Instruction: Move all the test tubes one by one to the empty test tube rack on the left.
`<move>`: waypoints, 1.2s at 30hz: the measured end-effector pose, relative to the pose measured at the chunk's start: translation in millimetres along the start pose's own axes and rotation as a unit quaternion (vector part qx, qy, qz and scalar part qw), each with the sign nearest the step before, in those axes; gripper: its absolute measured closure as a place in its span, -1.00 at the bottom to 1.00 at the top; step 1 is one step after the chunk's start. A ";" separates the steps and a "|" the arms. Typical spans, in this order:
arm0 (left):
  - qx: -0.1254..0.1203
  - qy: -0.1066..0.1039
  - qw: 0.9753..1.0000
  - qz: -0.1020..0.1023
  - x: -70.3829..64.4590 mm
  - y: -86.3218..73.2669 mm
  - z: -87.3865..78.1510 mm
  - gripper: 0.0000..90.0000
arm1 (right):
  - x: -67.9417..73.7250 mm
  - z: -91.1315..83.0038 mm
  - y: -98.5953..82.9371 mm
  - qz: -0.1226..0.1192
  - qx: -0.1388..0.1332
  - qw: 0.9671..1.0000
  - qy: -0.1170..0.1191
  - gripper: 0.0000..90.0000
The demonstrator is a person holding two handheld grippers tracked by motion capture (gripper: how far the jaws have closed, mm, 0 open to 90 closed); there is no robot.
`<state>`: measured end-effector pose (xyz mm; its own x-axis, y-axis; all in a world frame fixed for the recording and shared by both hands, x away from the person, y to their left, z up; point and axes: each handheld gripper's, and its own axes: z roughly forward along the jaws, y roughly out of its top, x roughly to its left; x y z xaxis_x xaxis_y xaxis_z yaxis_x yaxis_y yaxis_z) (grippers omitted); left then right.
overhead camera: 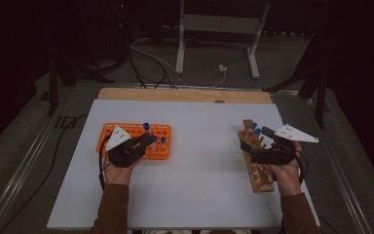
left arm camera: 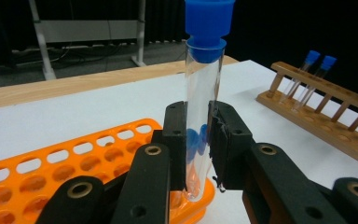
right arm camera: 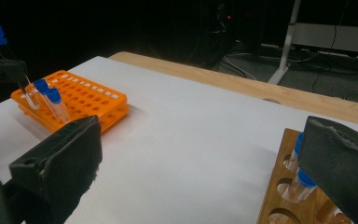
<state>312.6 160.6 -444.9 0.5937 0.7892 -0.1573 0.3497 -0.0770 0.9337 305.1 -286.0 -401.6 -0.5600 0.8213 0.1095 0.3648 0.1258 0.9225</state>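
The work in hand looks like moving blue-capped test tubes between the orange rack (overhead camera: pixel 141 141) and the wooden rack (overhead camera: pixel 254 156), and taking the orange rack as the landmark, it seems partway through. The left hand-held gripper (left arm camera: pixel 198 144) is clenched on one test tube (left arm camera: pixel 203 116), holding it upright at the near right corner of the orange rack, its rounded bottom down in or just above a hole there; whether it is going in or coming out cannot be told. Two more capped tubes (right arm camera: pixel 49 100) stand in that same rack close beside the held one, and most of its other holes look empty. Far across the white table (overhead camera: pixel 199 165) from the orange rack, the wooden rack carries two capped tubes (left arm camera: pixel 318 77) at its far end, with several holes free. The right hand-held gripper (right arm camera: pixel 205 163) hangs beside the wooden rack with its jaws spread wide and nothing between them. So at least one tube is mid-transfer, and the tubes in the wooden rack may remain to be carried, if the orange rack is the goal.
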 end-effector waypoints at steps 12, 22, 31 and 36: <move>0.009 0.054 0.998 -0.004 10.8 -11.1 7.8 0.74 | 1.8 1.5 -0.4 -0.003 0.000 1.000 0.005 -1.00; 0.033 0.063 0.997 -0.002 14.0 -22.5 20.0 0.74 | 2.0 1.4 -0.4 -0.004 -0.001 1.000 0.007 -1.00; 0.059 0.065 0.996 0.004 13.7 -31.6 28.4 0.73 | 1.9 0.8 -0.2 -0.005 -0.002 1.000 0.009 -1.00; 0.075 0.066 0.995 0.010 13.3 -36.6 31.5 0.74 | 1.5 0.2 -0.1 -0.005 -0.004 1.000 0.010 -1.00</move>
<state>330.6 154.7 -491.3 0.5050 0.8588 -0.0864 0.4488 -0.1758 0.8762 304.4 -284.7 -401.6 -0.5774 0.8093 0.1081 0.3542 0.1290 0.9262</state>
